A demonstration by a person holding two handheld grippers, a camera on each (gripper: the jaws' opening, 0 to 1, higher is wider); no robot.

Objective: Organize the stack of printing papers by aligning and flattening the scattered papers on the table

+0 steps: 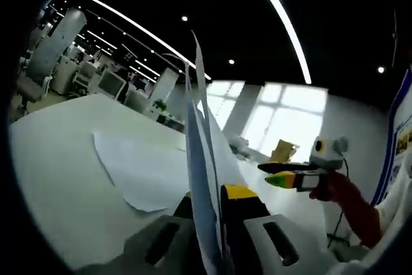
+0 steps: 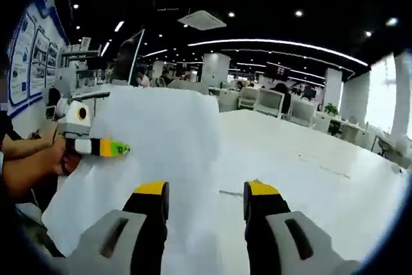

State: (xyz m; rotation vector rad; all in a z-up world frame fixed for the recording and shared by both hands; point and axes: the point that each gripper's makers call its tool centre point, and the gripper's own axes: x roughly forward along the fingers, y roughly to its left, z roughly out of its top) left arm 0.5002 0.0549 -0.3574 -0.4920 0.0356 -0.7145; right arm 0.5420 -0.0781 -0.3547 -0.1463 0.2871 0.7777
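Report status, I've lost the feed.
Left claw shut on paper stack, held upright. Right claw open, empty. One loose sheet on table. Nothing blocking.

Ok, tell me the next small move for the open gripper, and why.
Probably bring the right gripper forward to the free edge of the upright sheets and close on them. Its jaws stand open and empty, while the left gripper pinches the sheets on edge above the table, where another sheet lies loose.

No text is legible; the wall posters (image 2: 29,49) are too blurred.
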